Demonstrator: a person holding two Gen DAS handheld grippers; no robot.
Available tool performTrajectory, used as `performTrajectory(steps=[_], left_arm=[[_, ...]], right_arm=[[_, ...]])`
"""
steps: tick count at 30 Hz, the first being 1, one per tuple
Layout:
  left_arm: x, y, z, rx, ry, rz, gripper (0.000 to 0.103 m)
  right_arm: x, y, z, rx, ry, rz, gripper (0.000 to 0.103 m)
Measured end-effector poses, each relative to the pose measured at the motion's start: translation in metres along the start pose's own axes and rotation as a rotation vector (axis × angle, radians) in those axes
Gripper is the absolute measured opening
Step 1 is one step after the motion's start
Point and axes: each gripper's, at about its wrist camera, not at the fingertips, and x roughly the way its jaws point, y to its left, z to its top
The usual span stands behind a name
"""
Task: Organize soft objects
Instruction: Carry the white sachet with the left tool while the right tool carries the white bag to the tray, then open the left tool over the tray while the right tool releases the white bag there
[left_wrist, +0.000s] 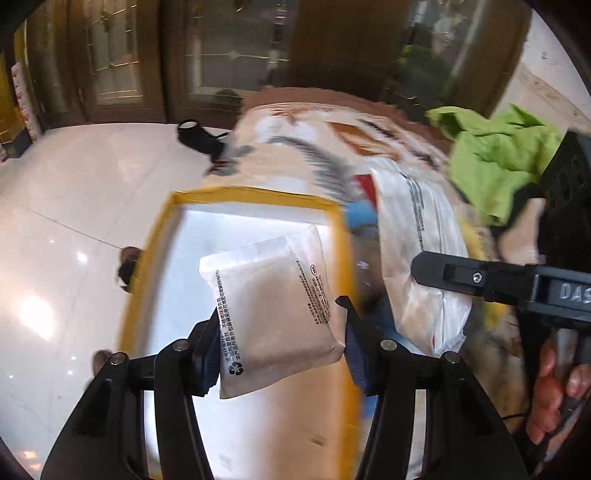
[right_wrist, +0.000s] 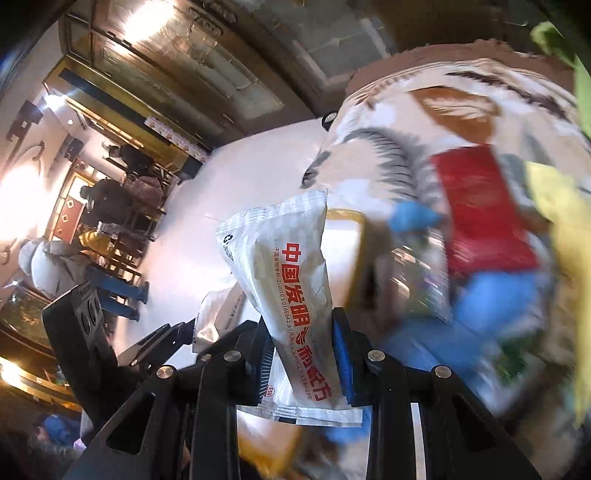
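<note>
1. Left claw (left_wrist: 280, 325) is clamped on a tan sachet (left_wrist: 279, 310), blue pads pinching it from both sides, black print running along its edges and a recycling mark near the lower corner.
2. That tan sachet hangs above a yellow-rimmed box (left_wrist: 162, 236) with a pale, glossy inside.
3. Right claw (right_wrist: 303, 354) is gripping a white sachet (right_wrist: 288, 295) with bold red characters down its front, held upright between the blue pads.
4. From the left wrist view, the right claw comes in from the right edge, the white sachet (left_wrist: 421, 266) in its grip, a hand (left_wrist: 554, 391) wrapped round the handle.
5. From the right wrist view, the left claw (right_wrist: 173, 336) shows low on the left, the tan sachet (right_wrist: 218, 314) partly hidden behind the white one.
6. Behind both, a patterned blanket (left_wrist: 314, 147) in cream, grey and brown; on it, blurred, a red item (right_wrist: 484, 206) and blue items (right_wrist: 495, 306).
7. Green cloth (left_wrist: 498, 155) lies at the blanket's far right.
8. Shiny white floor (left_wrist: 74, 206) spreads to the left, with dark wooden doors (left_wrist: 118, 59) beyond.
</note>
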Motion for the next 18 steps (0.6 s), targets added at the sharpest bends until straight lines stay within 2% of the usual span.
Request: performTrajectory(steps=[3, 8, 11, 18], left_arm=[[0.020, 0.021, 0.010, 0.009, 0.011, 0.013, 0.054], [0.050, 0.041, 0.025, 0.011, 0.031, 0.032, 0.054], [0.061, 0.051, 0.028, -0.010, 0.038, 0.065, 0.055], [0.079, 0.056, 0.029, -0.032, 0.046, 0.103, 0.060]], right_arm=[[0.038, 0.003, 0.015, 0.046, 0.027, -0.022, 0.030], [0.075, 0.000, 0.022, 0.092, 0.057, -0.078, 0.030], [0.084, -0.005, 0.016, 0.097, 0.053, -0.136, 0.030], [0.089, -0.003, 0.014, 0.055, 0.044, -0.148, 0.033]])
